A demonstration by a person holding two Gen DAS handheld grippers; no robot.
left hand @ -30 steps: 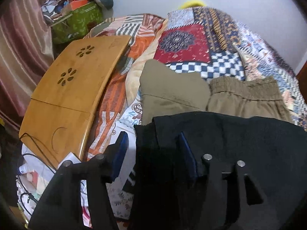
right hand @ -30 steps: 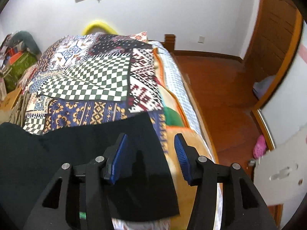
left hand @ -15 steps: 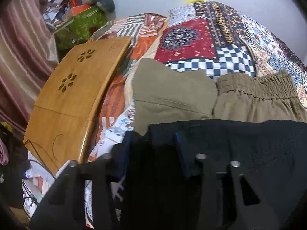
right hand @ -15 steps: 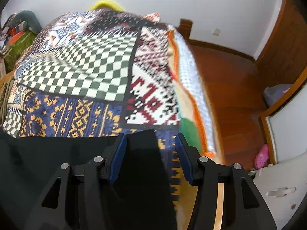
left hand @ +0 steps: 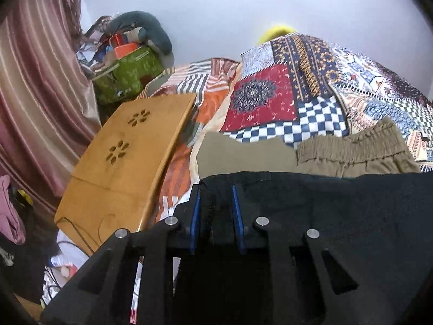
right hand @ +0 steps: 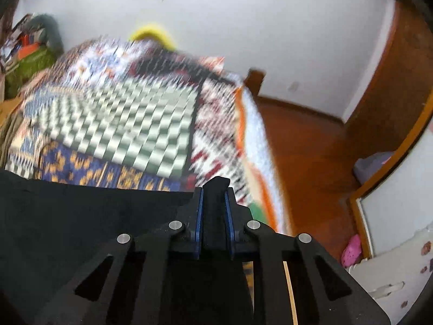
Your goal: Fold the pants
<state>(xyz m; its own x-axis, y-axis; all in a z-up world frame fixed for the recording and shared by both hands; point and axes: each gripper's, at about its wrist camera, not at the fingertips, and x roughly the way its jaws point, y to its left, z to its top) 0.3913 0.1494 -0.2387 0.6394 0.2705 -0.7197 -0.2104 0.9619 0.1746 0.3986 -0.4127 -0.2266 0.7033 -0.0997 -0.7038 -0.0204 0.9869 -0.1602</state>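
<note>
Khaki pants (left hand: 351, 154) beyond clamped black pants (left hand: 338, 211).

Right gripper (right hand: 213, 189) clamped on a bunched corner of the black pants (right hand: 81, 216), fabric poking up between the blue pads (right hand: 199, 216). Pants spread left over the patchwork quilt (right hand: 121, 124), which is motion-blurred. Wooden floor (right hand: 311, 149) to the right.

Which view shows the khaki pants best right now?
The left wrist view: the khaki pants lie sharp beyond the black pants, elastic waistband visible. The right wrist view is motion-blurred and shows only a khaki sliver at its left edge.
</note>
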